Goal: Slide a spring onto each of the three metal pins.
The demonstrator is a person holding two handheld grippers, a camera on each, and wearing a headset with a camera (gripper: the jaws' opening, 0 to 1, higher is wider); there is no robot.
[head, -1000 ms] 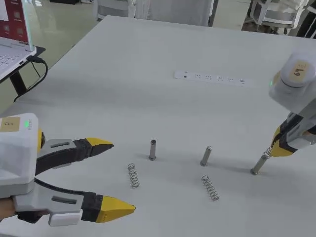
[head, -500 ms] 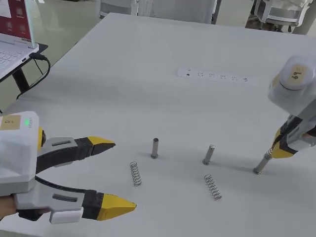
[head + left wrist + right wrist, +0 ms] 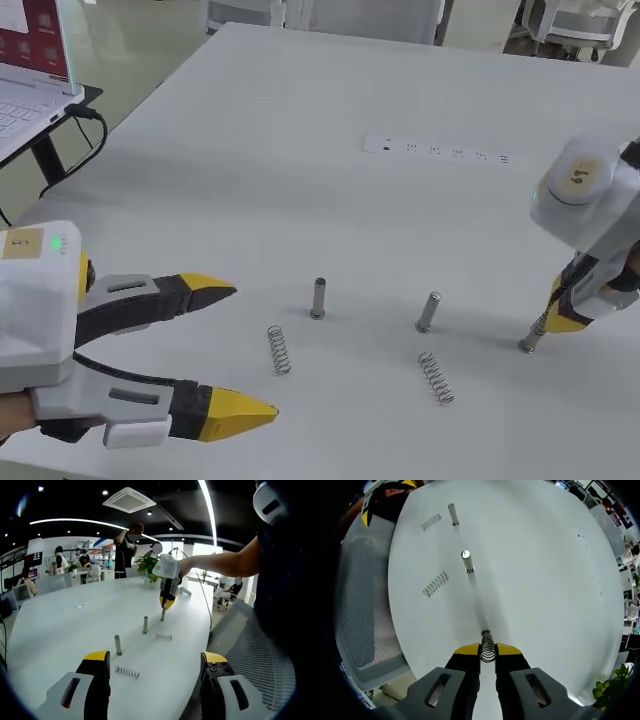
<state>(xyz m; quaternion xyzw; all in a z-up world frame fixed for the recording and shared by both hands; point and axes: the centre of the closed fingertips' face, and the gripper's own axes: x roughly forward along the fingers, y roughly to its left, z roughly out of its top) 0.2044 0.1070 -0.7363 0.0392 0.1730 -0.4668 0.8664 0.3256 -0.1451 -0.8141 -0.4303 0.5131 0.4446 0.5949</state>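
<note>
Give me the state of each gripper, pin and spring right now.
left gripper: open, empty.
right gripper: shut on held spring.
held spring: partly threaded over right pin.
right pin: standing, spring on its top.
middle pin: standing, bare.
left pin: standing, bare.
left loose spring: lying on table.
right loose spring: lying on table.

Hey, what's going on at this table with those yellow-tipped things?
A person holds tongs in each hand and is fitting springs onto metal pins. The right tongs are shut on a spring, held at the top of the right-hand pin. The other two pins stand bare on the table, each with a loose spring lying near it. The left tongs hover open, holding nothing.
</note>
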